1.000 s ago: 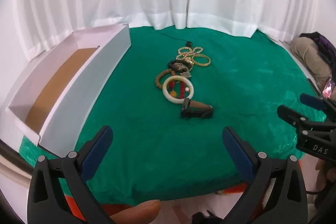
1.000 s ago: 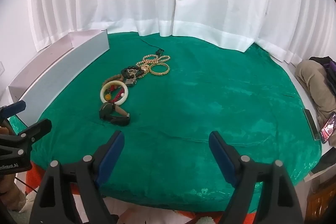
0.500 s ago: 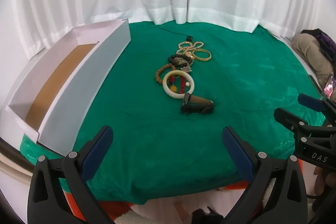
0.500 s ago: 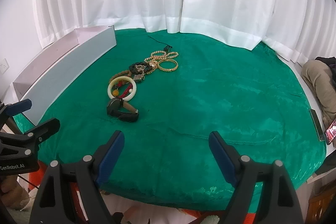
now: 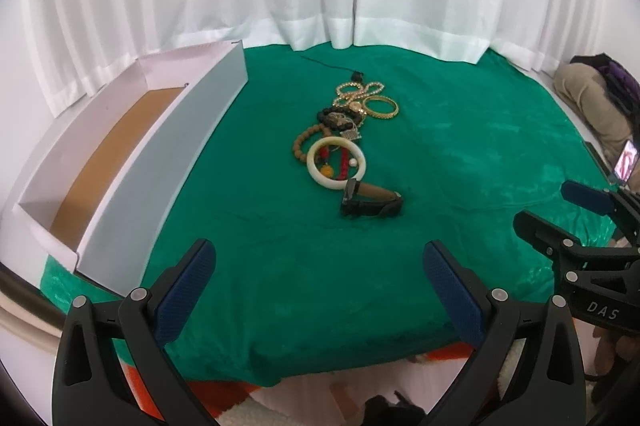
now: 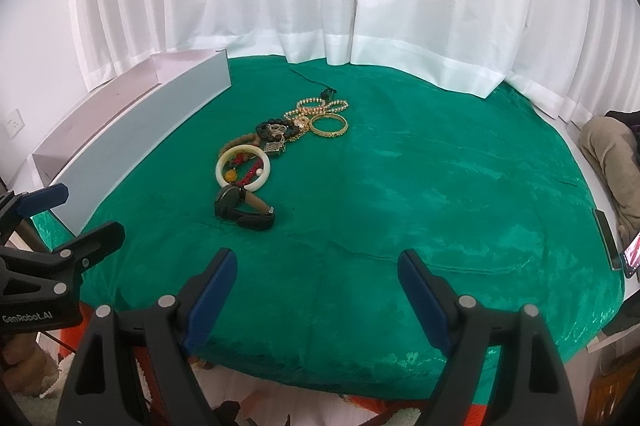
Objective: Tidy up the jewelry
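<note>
Left hand-held gripper (image 5: 316, 268) apparently raised, right hand-held gripper (image 6: 316, 268) nearer the jewelry pile (image 6: 276, 142), thumb gone

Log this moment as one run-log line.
left gripper: open, holding nothing | right gripper: open, holding nothing | jewelry: piled on green cloth | box: open

left tongs (image 5: 318, 266): black arms, blue pads, silver screws | right tongs (image 6: 316, 272): same, white "DAS" letters
</note>
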`<state>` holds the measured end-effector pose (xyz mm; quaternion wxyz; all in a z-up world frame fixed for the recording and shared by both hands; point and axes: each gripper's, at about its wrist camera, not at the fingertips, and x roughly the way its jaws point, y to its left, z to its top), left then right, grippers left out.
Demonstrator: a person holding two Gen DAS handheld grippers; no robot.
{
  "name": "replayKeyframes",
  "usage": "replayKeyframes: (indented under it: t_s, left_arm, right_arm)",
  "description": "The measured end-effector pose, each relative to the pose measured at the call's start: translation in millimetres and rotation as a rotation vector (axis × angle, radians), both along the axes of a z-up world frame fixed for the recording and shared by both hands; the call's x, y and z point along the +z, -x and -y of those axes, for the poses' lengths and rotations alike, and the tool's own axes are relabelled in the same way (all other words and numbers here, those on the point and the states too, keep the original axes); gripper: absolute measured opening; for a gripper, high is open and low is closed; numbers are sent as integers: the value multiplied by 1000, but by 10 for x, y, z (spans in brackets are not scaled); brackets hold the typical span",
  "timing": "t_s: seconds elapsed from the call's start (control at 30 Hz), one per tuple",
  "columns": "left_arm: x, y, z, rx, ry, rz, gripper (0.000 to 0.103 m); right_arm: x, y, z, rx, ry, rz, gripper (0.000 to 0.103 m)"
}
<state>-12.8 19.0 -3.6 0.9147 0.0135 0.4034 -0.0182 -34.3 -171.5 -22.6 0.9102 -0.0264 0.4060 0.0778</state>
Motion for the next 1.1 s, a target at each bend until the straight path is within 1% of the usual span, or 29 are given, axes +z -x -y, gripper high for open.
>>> replayKeyframes:
  t_s: [0.33, 0.57, 0.83, 1.1]
  left_arm:
    - [109, -8, -15, 6, -6, 17, 103]
    - [77, -21, -17, 7, -6, -19, 103]
    - [77, -32, -14, 2, -1, -13, 103]
    - [32, -64, -2, -1, 0, -31, 103]
  right_arm:
    - [55, 17, -12, -3, 5, 22, 84]
    - [41, 25, 6, 1, -1, 12, 84]
    - [29, 39, 20, 0, -5, 11, 84]
    - [-3, 21, 15, -1, -9, 0, 84]
